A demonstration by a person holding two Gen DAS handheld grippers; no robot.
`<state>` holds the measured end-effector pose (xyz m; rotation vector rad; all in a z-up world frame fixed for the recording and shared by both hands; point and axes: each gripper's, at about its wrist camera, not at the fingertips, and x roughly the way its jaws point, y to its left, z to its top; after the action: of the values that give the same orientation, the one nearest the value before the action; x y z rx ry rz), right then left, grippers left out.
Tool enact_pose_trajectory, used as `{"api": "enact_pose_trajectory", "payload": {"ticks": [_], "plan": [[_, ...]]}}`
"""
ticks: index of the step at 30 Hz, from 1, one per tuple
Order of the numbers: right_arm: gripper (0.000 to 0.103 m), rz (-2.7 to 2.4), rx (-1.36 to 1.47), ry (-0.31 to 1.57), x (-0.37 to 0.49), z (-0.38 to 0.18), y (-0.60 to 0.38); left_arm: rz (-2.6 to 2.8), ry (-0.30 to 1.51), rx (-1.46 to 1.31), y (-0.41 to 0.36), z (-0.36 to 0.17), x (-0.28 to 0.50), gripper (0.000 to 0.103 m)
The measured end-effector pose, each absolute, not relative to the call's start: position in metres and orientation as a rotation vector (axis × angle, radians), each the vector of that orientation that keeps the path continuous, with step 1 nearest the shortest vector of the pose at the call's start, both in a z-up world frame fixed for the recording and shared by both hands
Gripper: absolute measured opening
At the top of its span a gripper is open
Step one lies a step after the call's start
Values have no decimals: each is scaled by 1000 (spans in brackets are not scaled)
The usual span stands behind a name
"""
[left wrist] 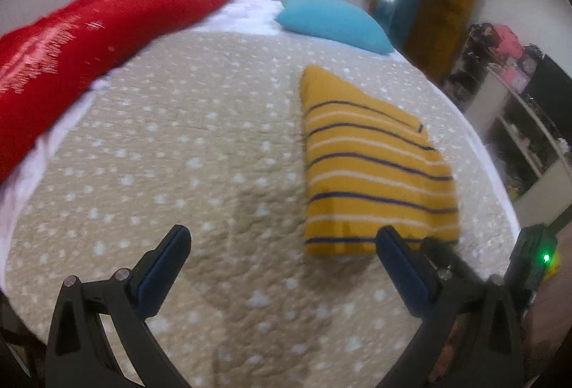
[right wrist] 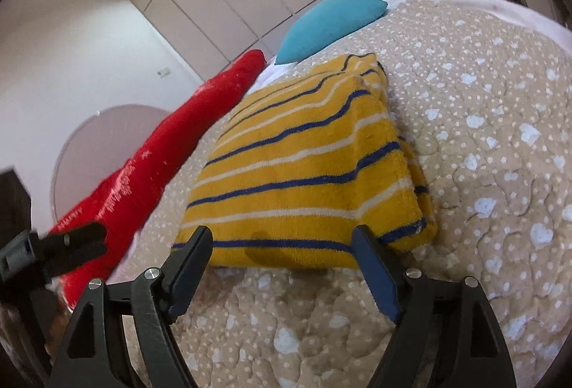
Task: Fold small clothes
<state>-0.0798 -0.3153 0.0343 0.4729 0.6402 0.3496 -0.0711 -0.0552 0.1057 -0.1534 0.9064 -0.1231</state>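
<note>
2 grippers show at the bottom edge of their own views, and neither holds anything. The left gripper (left wrist: 282,243) fills the lower part of the left wrist view; its jaws stand wide apart over bare bedspread (left wrist: 200,145), with nothing between them. Its right-hand finger overlaps the near lower corner of the shirt (left wrist: 371,173) in the picture; whether it touches the cloth cannot be told. The right gripper (right wrist: 282,241) fills the lower centre of the right wrist view. Its jaws also stand wide, their tips at the near edge of the shirt (right wrist: 307,166), and no pad presses on the cloth.

The shirt, yellow with blue and white stripes, lies as a compact layered bundle on the bedspread: centre right in the left wrist view, centre in the right wrist view. At least 2 stacked layers show along its right-hand edge in the right wrist view.

Beyond the shirt, a red pillow (left wrist: 89,41) runs along the left of both views, and a blue pillow (left wrist: 336,21) lies at the top centre, at the far end of the bed.

Step in hand, as judged: the fold of this shirt looks complete and the bundle released. The next move calls for 1 of 2 things: pressing the bundle flat, or taking up another garment. No other garment shows in either view.
</note>
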Motion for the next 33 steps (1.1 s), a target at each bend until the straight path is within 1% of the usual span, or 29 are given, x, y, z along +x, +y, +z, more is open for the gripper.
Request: {"api": "enact_pose_trajectory", "payload": {"ticks": [2, 4, 7, 11, 13, 15, 17, 18, 19, 20, 23, 24, 25, 26, 28, 30, 33], "plan": [[83, 342, 471, 705, -78, 45, -317, -144, 921, -179, -56, 102, -59, 103], [83, 364, 521, 717, -78, 57, -328, -170, 938, -210, -55, 97, -44, 102], [84, 340, 550, 638, -73, 87, -357, -242, 979, -289, -52, 84, -15, 86], [84, 294, 458, 698, -25, 96, -373, -345, 1040, -344, -61, 62, 33, 86], [84, 283, 431, 756, 8, 88, -377, -370, 1053, -330, -70, 55, 49, 86], [83, 308, 467, 825, 42, 72, -380, -415, 1064, -303, -84, 46, 62, 86], [73, 322, 506, 859, 61, 61, -380, -455, 1107, -291, -98, 33, 74, 86], [59, 319, 533, 882, 70, 54, -379, -462, 1124, -286, -102, 30, 77, 86], [53, 337, 568, 902, 78, 47, -378, -450, 1128, -278, -104, 29, 79, 82], [52, 343, 578, 901, 79, 46, -375, -448, 1122, -281, -104, 30, 79, 76], [52, 336, 534, 875, 80, 47, -370, -426, 1128, -300, -101, 31, 80, 76], [55, 333, 528, 872, 80, 46, -371, -424, 1140, -314, -99, 31, 81, 76], [63, 318, 519, 870, 80, 45, -375, -423, 1150, -325, -97, 32, 81, 76], [64, 299, 509, 871, 79, 46, -376, -422, 1158, -336, -94, 37, 77, 74], [64, 277, 503, 856, 73, 55, -381, -428, 1135, -317, -93, 52, 69, 74], [63, 227, 447, 780, 57, 79, -383, -442, 1073, -282, -92, 74, 63, 73], [54, 289, 457, 696, 47, 107, -382, -444, 1044, -271, -97, 88, 74, 74]]}}
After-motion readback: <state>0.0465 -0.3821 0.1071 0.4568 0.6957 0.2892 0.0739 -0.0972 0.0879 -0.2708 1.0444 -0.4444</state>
